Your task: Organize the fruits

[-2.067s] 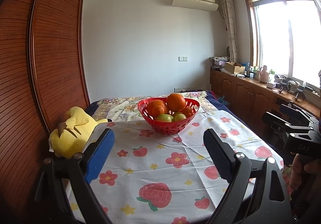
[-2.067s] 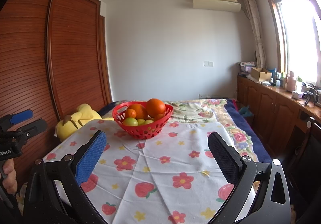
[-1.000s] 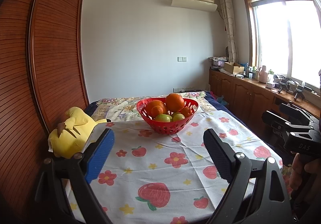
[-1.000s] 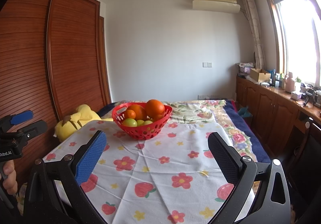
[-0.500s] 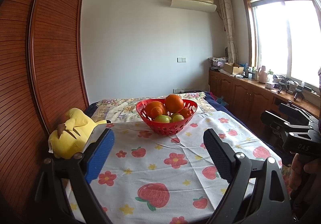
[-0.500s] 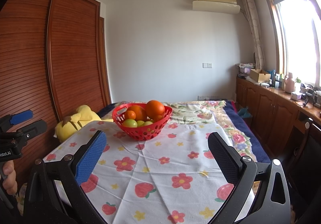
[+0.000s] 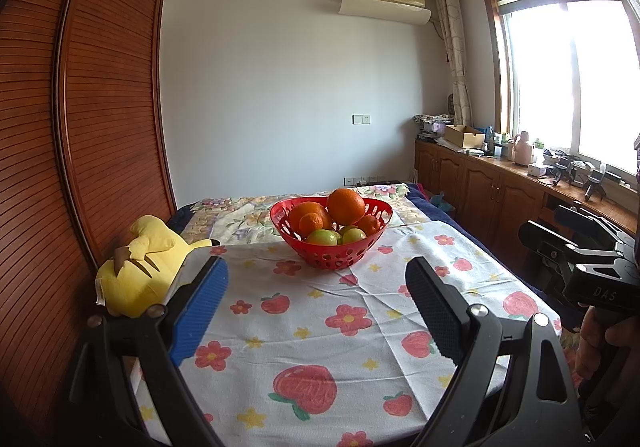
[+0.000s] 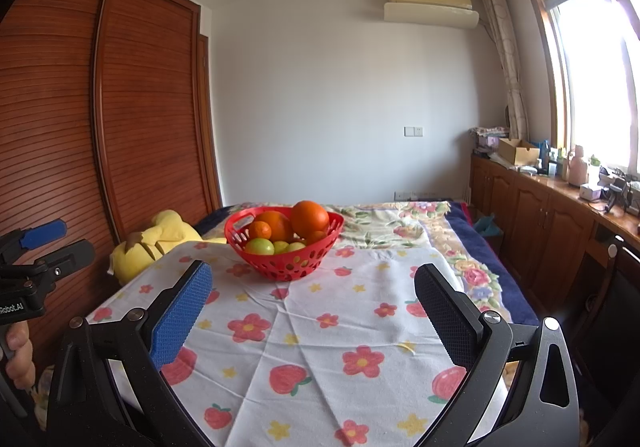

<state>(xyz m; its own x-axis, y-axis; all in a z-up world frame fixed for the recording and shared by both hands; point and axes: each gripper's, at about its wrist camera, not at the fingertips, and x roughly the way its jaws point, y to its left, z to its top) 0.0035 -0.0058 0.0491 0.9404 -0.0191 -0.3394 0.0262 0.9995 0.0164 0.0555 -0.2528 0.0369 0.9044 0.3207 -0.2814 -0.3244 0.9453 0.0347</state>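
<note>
A red perforated basket (image 7: 332,255) stands at the far end of the flowered tablecloth (image 7: 320,327); it also shows in the right wrist view (image 8: 280,263). It holds several oranges (image 7: 346,205) and green fruits (image 7: 322,237). My left gripper (image 7: 316,279) is open and empty, well short of the basket. My right gripper (image 8: 312,283) is open and empty, also short of the basket, whose oranges (image 8: 310,217) and green fruits (image 8: 259,246) show ahead.
A yellow plush toy (image 7: 140,267) lies at the table's left edge against the brown louvred wardrobe (image 7: 60,167). A wooden counter (image 7: 520,183) with clutter runs under the window on the right. A flowered bedspread (image 8: 400,223) lies behind the basket.
Both views have shifted only slightly; the basket sits a touch lower and left in the left wrist view. Both grippers stay open and empty.
</note>
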